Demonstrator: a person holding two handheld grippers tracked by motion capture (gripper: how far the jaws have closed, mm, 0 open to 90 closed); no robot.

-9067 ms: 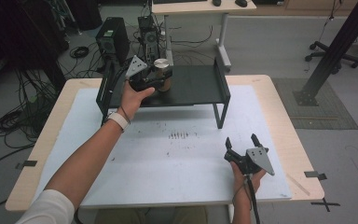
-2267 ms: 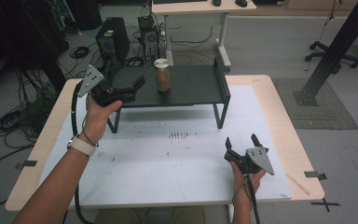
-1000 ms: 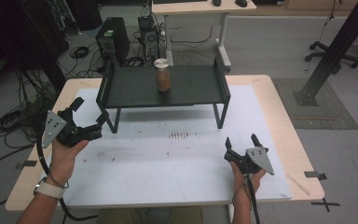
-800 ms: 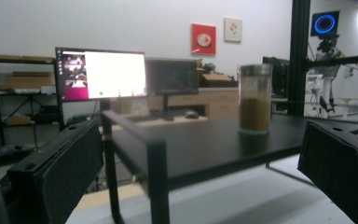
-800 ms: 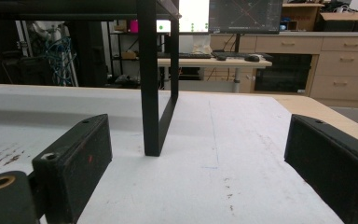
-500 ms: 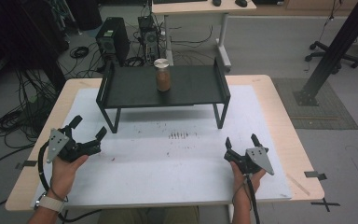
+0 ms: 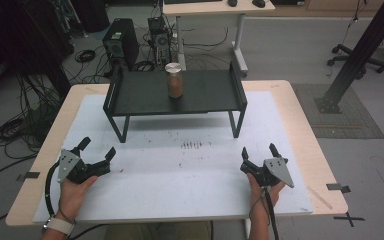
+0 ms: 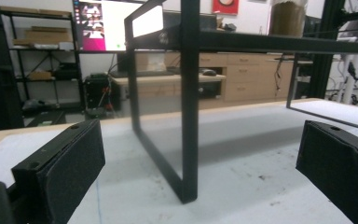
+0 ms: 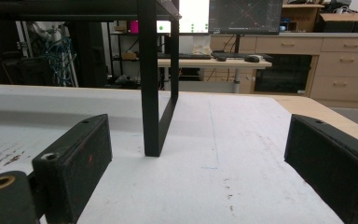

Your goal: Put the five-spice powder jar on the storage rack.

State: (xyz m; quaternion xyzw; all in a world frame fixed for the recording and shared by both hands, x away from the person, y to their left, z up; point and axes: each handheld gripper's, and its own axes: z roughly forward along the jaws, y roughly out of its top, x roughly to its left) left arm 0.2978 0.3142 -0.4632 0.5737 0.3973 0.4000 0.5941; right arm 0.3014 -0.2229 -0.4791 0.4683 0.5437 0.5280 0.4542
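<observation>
In the high view the jar (image 7: 174, 83) stands upright near the middle of the black shelf (image 7: 145, 100), with a pale lid and brown contents; any label on it is too small to read. In the left gripper view the jar (image 8: 288, 17) is cut off at the top edge, so its lid is out of sight, and it stands on the shelf's top (image 8: 279, 43) above and beyond the near leg frame (image 8: 189, 140). The left gripper (image 7: 97, 152) rests low on the white mat (image 7: 190, 175) near the table's left front corner, well apart from the jar, with its jaws spread wide and nothing between them. The hand (image 7: 73, 192) behind it is partly covered by the gripper body, and the wrist with its watch band is cut off by the bottom edge. The right gripper (image 7: 259, 151) sits near the right front of the mat, its jaws also wide apart and empty; the grey plate on top hides much of the hand (image 7: 263, 192) that holds it. In the right gripper view one shelf leg (image 9: 150, 93) stands on the mat between the two jaws but farther off, not touched. Small dark marks on the mat (image 7: 194, 145) in front of the shelf cannot be read as writing. Screens in the background of both gripper views are lit, but their text is too blurred to make out.
</observation>
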